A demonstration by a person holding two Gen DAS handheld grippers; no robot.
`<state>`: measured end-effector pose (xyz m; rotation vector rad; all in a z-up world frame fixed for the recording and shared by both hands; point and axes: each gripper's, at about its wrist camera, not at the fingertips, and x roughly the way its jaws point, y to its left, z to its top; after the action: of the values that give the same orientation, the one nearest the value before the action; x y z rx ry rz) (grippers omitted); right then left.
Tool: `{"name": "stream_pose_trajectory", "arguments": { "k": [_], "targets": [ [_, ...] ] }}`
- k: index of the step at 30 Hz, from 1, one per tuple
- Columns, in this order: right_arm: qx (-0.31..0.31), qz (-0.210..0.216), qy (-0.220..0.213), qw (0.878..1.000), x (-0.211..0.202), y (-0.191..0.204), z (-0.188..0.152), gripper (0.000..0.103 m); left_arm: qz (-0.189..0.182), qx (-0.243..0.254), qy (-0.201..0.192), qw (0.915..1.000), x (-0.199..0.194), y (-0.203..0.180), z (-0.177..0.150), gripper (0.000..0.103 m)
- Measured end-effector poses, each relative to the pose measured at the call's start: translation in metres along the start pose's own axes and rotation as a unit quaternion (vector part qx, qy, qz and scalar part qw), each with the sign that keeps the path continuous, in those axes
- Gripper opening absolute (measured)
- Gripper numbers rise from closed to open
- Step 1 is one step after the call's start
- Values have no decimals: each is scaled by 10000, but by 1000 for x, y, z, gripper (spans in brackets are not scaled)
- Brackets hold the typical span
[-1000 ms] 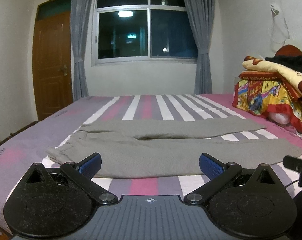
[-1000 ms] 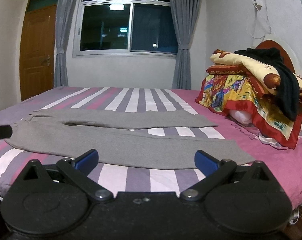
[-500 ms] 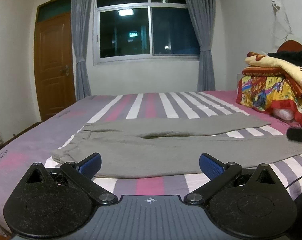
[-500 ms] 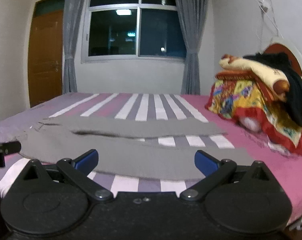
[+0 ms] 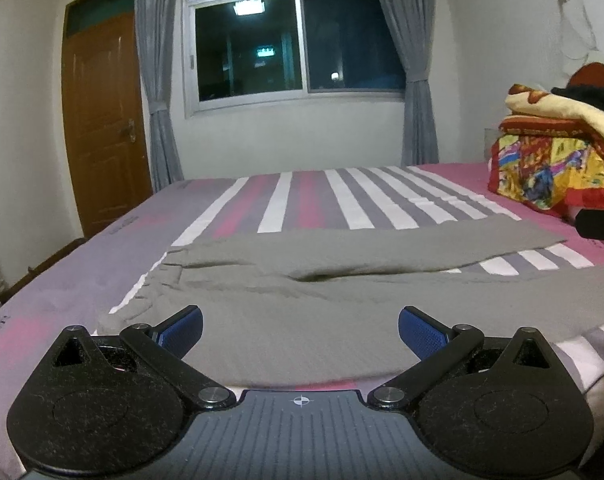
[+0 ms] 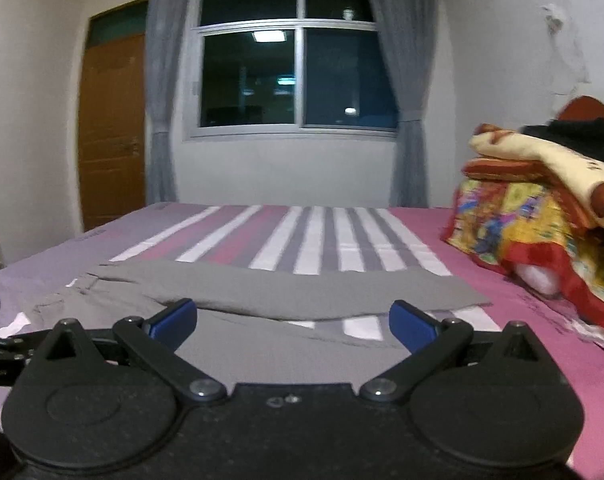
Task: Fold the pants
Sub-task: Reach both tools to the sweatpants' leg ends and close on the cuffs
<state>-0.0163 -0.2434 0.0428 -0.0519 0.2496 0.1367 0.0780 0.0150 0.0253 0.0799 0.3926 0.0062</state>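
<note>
Grey pants (image 5: pixel 341 304) lie flat across the striped bed, waistband to the left, the two legs running to the right with a gap between them. They also show in the right wrist view (image 6: pixel 262 312). My left gripper (image 5: pixel 300 330) is open and empty, low over the near edge of the pants by the waist end. My right gripper (image 6: pixel 292 324) is open and empty, low over the near leg. Part of the right gripper shows at the right edge of the left wrist view (image 5: pixel 599 223).
The bed (image 5: pixel 302 200) has purple, pink and white stripes. A pile of colourful blankets (image 6: pixel 541 208) with a black garment on top sits at the right by the headboard. A wooden door (image 5: pixel 102 120) and a curtained window (image 5: pixel 294 36) stand behind.
Both grippers have moved forward and lower toward the pants, so the cloth now fills more of both views. Both stay open.
</note>
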Motion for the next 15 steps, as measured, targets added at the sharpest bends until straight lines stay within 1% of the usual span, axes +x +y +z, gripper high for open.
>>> {"name": "stream_pose_trajectory", "arguments": {
  "k": [2,4,5,6,7,9,12,15],
  "targets": [
    [-85,321,88,9994,20,-1,11,102,14,-68,157,9999,23,13,10,103],
    [-227,514,80,9984,43,0,24,102,97,14,249,9996,53,28,20,103],
    [-299,611,117,9976,57,1,32,102,140,97,223,9996,67,35,26,103],
    [-355,729,179,9965,74,3,39,102,292,142,219,9992,86,45,32,103],
    [-390,829,233,9955,91,5,45,102,379,163,280,9988,104,55,38,103],
    [-507,1015,359,9929,125,9,55,102,438,235,408,9979,141,77,52,103],
    [-718,1187,445,9893,175,17,62,100,487,416,748,9951,200,109,68,103],
    [-856,1422,529,9847,223,20,66,100,412,477,1106,9919,259,146,77,103]
  ]
}}
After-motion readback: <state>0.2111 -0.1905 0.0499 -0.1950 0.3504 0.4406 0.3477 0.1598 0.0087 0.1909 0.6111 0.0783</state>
